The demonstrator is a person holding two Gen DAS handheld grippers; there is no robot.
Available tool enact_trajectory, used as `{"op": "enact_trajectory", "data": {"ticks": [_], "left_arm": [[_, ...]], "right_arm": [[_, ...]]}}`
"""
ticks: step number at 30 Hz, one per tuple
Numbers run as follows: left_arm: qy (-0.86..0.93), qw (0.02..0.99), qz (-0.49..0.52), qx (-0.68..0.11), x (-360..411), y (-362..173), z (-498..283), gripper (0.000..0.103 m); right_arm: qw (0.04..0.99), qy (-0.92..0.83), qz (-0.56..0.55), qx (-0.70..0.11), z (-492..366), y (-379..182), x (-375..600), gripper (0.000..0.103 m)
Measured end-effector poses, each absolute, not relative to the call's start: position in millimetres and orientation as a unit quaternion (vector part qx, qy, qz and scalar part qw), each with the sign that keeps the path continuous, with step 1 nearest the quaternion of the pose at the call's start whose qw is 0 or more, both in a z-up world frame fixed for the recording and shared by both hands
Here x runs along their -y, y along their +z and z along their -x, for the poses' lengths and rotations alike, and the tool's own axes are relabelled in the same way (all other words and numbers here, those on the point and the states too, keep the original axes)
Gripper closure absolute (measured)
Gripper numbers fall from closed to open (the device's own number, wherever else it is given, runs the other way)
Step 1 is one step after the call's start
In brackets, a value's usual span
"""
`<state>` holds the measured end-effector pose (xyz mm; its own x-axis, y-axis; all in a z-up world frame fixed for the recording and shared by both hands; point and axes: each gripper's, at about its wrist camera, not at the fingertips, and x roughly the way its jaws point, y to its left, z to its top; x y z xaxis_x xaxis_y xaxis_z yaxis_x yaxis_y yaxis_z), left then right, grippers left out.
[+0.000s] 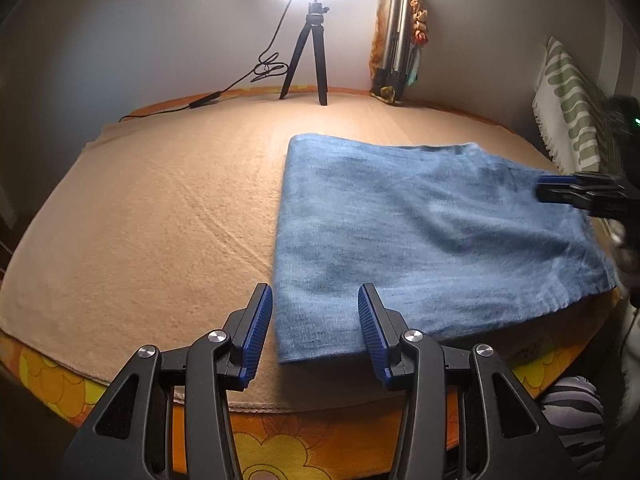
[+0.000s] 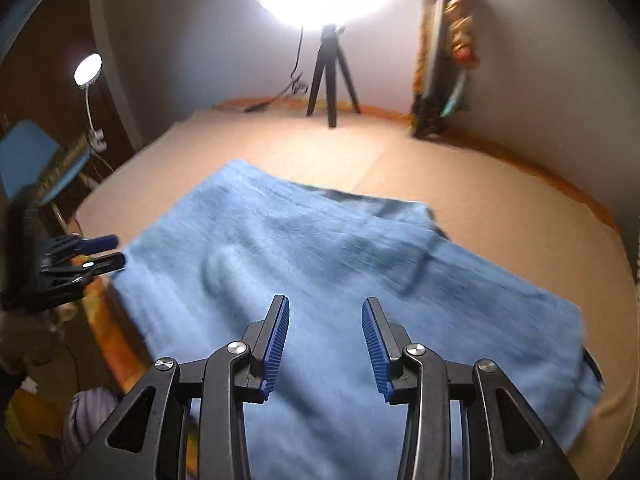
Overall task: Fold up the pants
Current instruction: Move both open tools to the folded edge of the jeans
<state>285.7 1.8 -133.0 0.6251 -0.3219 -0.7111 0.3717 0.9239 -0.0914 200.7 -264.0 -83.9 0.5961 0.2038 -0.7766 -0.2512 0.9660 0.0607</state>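
Desk lamp (image 2: 88,70) only in right-wrist view

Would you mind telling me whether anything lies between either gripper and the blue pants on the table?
Nothing visible does. The left gripper and right gripper both sit with jaws apart directly over the pants, with bare cloth in front.

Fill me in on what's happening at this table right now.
A person is folding blue denim pants with a handheld gripper in each hand. The pants lie flat on a beige cloth covering the table, already folded into a rough rectangle. The left gripper hangs over their near corner with its jaws apart, gripping nothing. The right gripper is above the pants, jaws also apart and empty. A ring light on a tripod stands at the back.
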Motion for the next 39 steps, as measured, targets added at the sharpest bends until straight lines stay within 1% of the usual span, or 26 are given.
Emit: {"op": "enact_trajectory", "data": {"ticks": [6,12,15,19,22,23,29,32,39], "left_arm": [[-0.194,0.899,-0.025,-0.391,-4,-135,-283,0.060],[-0.202,0.896,-0.011,-0.395,-8,-137,-285,0.060],[-0.206,0.895,-0.004,-0.396,-10,-138,-287,0.060],[-0.212,0.891,0.007,-0.402,-13,-140,-291,0.059],[-0.214,0.888,0.010,-0.406,-14,-141,-294,0.058],[-0.216,0.888,0.010,-0.406,-14,-141,-295,0.058],[-0.221,0.884,0.028,-0.412,-17,-143,-296,0.058],[-0.221,0.883,0.030,-0.412,-19,-143,-295,0.058],[-0.226,0.882,0.038,-0.412,-23,-142,-293,0.058]], "right_arm": [[0.876,0.111,0.026,-0.469,-246,-115,257,0.064],[0.858,0.098,0.020,-0.504,-260,-134,267,0.063],[0.853,0.093,0.036,-0.512,-261,-131,261,0.062],[0.852,0.116,0.021,-0.510,-265,-110,247,0.061],[0.854,0.149,0.015,-0.499,-274,-87,220,0.052],[0.853,0.158,0.010,-0.498,-279,-83,213,0.051],[0.838,0.205,0.004,-0.505,-304,-67,149,0.050],[0.828,0.214,-0.005,-0.518,-319,-69,124,0.050],[0.818,0.213,0.013,-0.534,-342,-79,79,0.050]]}}
